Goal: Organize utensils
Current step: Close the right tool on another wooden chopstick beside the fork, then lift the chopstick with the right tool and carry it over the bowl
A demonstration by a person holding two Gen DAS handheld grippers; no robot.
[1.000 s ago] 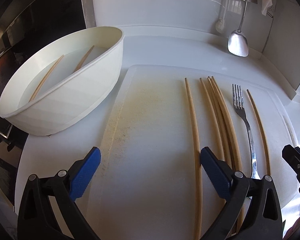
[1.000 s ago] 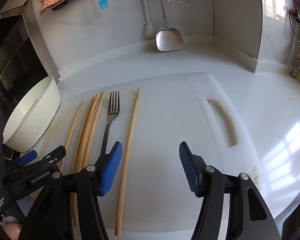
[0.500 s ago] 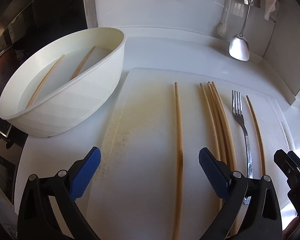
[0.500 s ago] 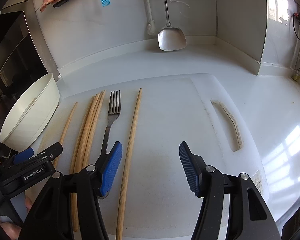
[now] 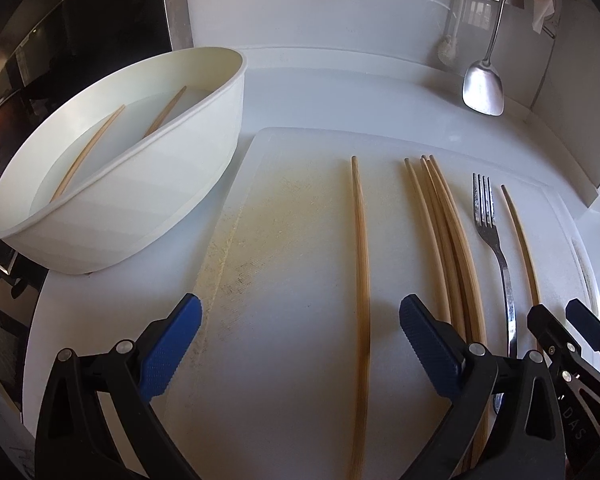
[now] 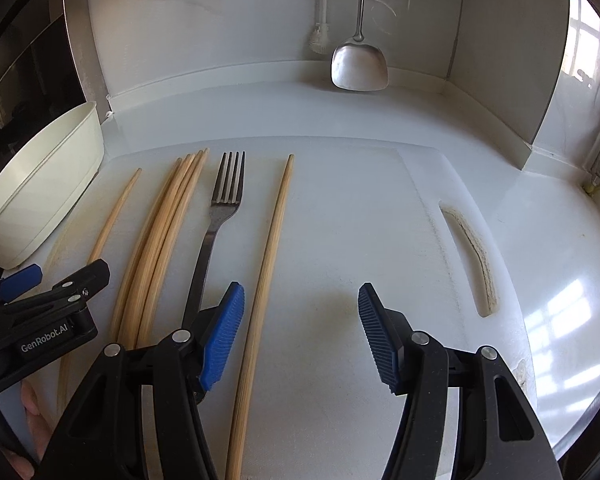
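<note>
On the white cutting board (image 5: 300, 208) lie a lone chopstick (image 5: 360, 280), a bundle of several chopsticks (image 5: 448, 240), a metal fork (image 5: 496, 248) and another lone chopstick (image 5: 520, 240). My left gripper (image 5: 300, 340) is open low over the board, with the left lone chopstick between its fingers, untouched. My right gripper (image 6: 300, 320) is open too. The right lone chopstick (image 6: 268, 260) runs just inside its left finger, and the fork (image 6: 220, 216) passes under that finger. The white bowl (image 5: 140, 184) at the left holds two chopsticks (image 5: 88, 152).
A metal spatula (image 6: 359, 64) and a white brush (image 6: 320, 40) hang on the back wall. A dark appliance front stands behind the bowl. The board's handle slot (image 6: 472, 256) is at the right, beyond it bare white counter. A hand (image 6: 32, 420) holds the left gripper (image 6: 40, 300).
The left lone chopstick has shifted left, away from the bundle, and now lies midway between the left fingers. The right gripper has edged forward and rolled slightly. Both stay open.
</note>
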